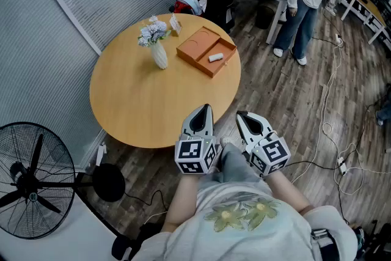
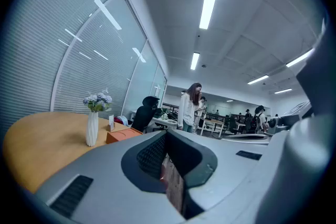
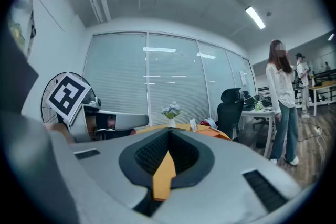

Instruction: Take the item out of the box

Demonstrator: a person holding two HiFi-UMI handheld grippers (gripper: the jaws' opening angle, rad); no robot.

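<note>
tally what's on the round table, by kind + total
vase with flowers: 1
orange box, open: 1
white item in the box: 1
small card: 1
total: 4

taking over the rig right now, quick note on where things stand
Left gripper: shut, empty, held near the body, short of the table.
Right gripper: shut, empty, beside the left one.
Orange box: open, on the table's far side, near the vase.
White item: lying inside the box.
Done: nothing yet.
Left: reach to the box, grasp the item, lift it out.
</note>
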